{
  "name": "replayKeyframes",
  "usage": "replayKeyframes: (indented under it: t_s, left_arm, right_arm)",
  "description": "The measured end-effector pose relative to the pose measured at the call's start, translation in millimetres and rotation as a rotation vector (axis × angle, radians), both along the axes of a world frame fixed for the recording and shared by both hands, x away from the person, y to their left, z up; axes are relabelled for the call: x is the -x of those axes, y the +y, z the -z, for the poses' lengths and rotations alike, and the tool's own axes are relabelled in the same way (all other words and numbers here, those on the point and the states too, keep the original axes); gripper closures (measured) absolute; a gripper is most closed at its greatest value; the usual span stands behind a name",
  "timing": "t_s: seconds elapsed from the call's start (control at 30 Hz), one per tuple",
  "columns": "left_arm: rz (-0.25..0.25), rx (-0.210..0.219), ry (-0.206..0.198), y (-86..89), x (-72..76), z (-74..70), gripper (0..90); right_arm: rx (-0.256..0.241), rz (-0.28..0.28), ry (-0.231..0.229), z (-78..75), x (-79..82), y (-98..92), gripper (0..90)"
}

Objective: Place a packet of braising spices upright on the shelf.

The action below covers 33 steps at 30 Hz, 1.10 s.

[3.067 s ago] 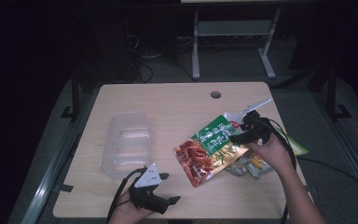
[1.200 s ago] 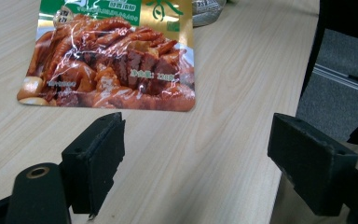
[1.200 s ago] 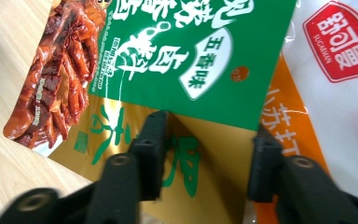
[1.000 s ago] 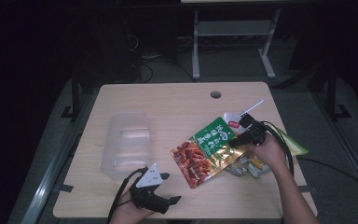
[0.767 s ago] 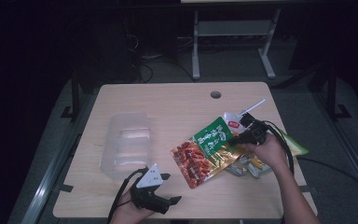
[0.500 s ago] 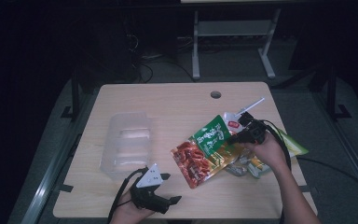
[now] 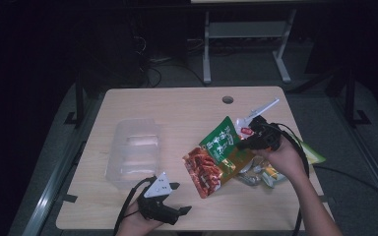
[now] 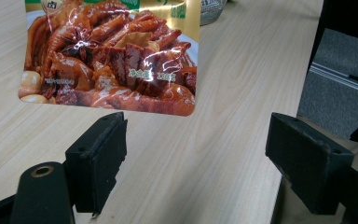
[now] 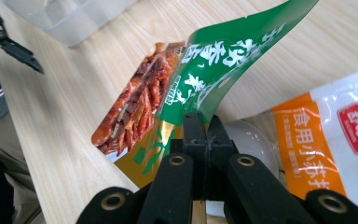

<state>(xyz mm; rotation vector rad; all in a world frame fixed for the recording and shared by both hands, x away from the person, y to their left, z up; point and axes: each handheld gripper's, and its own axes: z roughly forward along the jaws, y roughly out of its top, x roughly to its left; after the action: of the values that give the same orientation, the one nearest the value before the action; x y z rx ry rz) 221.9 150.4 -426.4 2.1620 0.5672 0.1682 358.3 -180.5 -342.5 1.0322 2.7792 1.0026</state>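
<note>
The right hand-held gripper (image 7: 248,143) pinches the glossy green-and-red snack pouch (image 7: 215,157), whose long axis slants down toward the nearer, spread left hand-held gripper (image 7: 178,198).

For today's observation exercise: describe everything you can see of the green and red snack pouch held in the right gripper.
The snack pouch is a flat, glossy foil-like packet: green top with white characters, a gold band, and a photo of reddish-brown braised food below. The right gripper pinches its edge with jaws shut, holding it tilted, lower end toward the left gripper, which waits open. Its green top curls. Whether the bottom corner touches the wooden table is unclear.
</note>
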Motion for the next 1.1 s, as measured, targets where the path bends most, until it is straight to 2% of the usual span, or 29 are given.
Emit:
replayKeyframes:
  t_s: [0.33, 0.73, 0.93, 1.0, 1.1]
  left_arm:
    - [-0.004, 0.012, 0.002, 1.3, -1.6, -0.6, 20.0]
    - [-0.011, 0.021, 0.004, 1.1, -1.9, -1.0, 20.0]
    - [-0.018, 0.031, 0.007, 1.6, -3.2, -2.6, 20.0]
    - [-0.015, 0.029, -0.001, 1.7, -5.1, -4.9, 20.0]
    - [-0.018, 0.052, 0.001, -1.3, -7.2, -9.8, 20.0]
  right_arm:
    - [0.024, -0.050, -0.069, -26.9, 8.7, 11.1, 90.0]
    - [0.097, -0.141, -0.164, -63.3, 28.2, 30.6, 90.0]
    - [0.119, -0.185, -0.201, -72.2, 34.5, 37.3, 90.0]
    - [0.118, -0.187, -0.200, -72.3, 34.5, 37.5, 90.0]
    - [0.114, -0.204, -0.201, -72.6, 33.8, 36.8, 90.0]
